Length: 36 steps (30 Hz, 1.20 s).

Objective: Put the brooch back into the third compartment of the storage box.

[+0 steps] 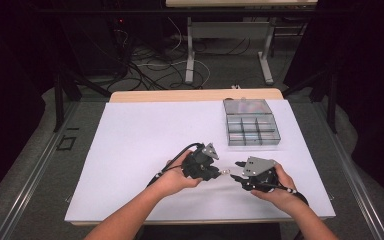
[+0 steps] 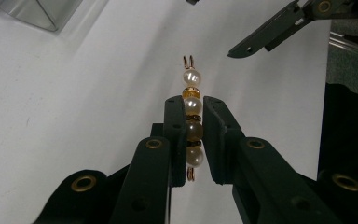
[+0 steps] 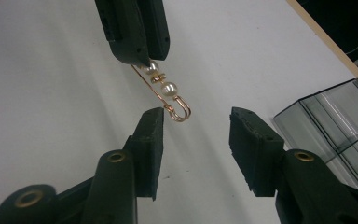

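left hand-held gripper clamped on pearl pin, long axis pointing at right hand-held gripper; right jaws partly open, empty, looped end between tips.

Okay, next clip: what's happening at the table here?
A person holds a gripper in each hand over the white table. The left gripper is shut on a pearl-beaded pin, with its gold looped end sticking out past the jaws. The right gripper faces that free end with its jaws apart; the pin's loop lies near one pad without being gripped. A clear compartment box sits farther back on the right side of the table.
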Tool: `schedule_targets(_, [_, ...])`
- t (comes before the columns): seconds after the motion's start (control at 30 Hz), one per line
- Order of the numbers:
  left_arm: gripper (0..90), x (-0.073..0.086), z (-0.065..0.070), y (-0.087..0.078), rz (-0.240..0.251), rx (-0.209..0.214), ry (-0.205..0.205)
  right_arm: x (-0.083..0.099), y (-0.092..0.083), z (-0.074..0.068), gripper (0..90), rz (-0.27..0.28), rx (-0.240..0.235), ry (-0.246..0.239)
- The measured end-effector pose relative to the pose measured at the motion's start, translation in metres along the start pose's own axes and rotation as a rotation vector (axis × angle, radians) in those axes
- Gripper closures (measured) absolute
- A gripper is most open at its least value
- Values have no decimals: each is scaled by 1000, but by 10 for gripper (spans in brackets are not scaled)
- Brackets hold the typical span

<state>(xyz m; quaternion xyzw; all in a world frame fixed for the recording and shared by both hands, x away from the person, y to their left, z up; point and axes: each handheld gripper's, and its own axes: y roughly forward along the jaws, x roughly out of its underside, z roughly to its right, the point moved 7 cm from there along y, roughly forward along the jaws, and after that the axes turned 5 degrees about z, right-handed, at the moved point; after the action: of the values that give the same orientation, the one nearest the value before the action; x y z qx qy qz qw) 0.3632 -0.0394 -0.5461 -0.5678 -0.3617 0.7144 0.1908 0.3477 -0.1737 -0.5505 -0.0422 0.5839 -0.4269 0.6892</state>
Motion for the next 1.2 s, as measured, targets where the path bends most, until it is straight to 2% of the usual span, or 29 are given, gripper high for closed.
schedule_targets(0.03, [804,0,0,0,-2,-2,9,0,0,-1,580,-8,-19,-9])
schedule_targets(0.4, [804,-5,7,4,-8,15,33,-1,8,-8,623,-43,-68,-61])
schedule_targets(0.77, [804,-5,9,5,-9,28,41,1,12,-9,651,-71,-79,-104])
schedule_targets(0.8, [804,-5,9,5,-9,28,41,0,13,-10,661,-67,-85,-125])
schedule_targets(0.83, [804,-5,10,5,-9,30,41,1,12,-11,671,-79,-85,-108])
schedule_targets(0.93, [804,-5,10,6,-20,36,52,1,13,-13,678,-78,-100,-119])
schedule_targets(1.2, [804,-3,12,7,-36,56,65,1,14,-18,724,-85,-127,-180])
